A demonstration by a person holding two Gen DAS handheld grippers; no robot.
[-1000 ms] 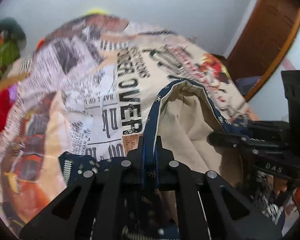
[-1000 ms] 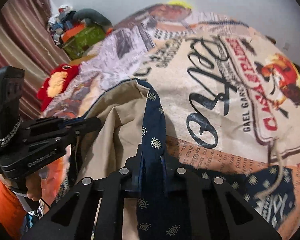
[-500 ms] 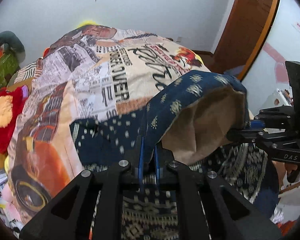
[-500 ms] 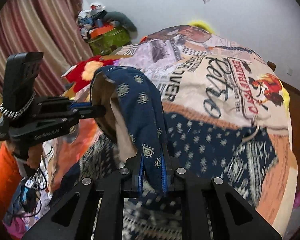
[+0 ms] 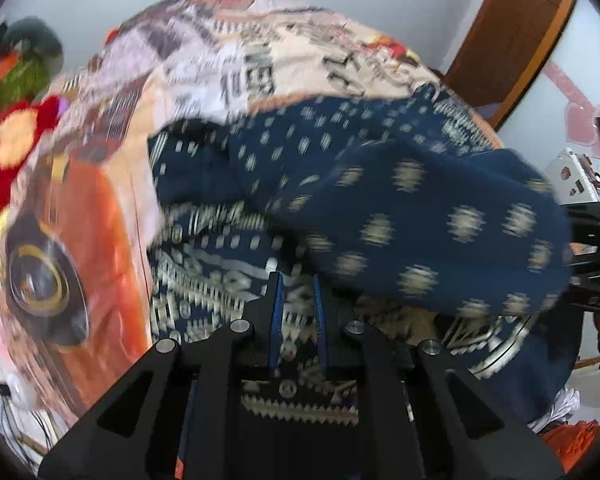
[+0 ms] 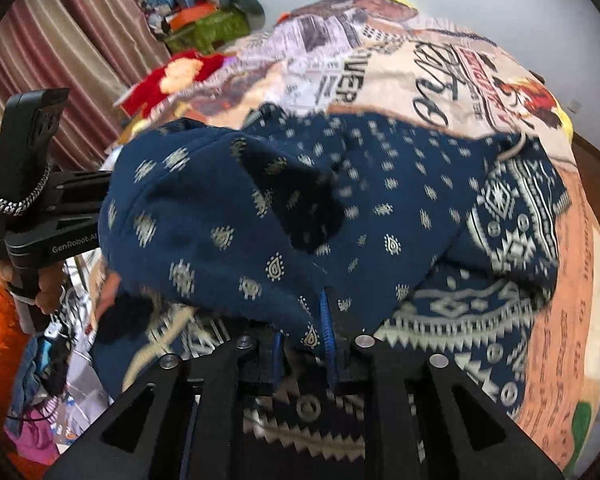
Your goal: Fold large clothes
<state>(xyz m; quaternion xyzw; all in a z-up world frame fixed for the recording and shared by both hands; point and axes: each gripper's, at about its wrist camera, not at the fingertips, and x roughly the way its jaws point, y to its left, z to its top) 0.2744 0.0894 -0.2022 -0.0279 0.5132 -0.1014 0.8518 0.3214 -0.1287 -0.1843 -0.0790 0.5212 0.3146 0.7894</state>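
My left gripper (image 5: 296, 300) fingers opening, empty; right gripper (image 6: 304, 332) fingers opening, navy garment (image 6: 380, 216) edge between, folded on bed (image 6: 560, 340).

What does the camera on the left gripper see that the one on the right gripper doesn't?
Only the left wrist view shows the brown wooden door. Only the right wrist view shows the striped curtain and the person's hand on the other gripper's handle. Both show the navy patterned garment folded over on the newspaper-print bedspread, and the red plush toy. Both grippers' jaws are opening: left gripper, right gripper.
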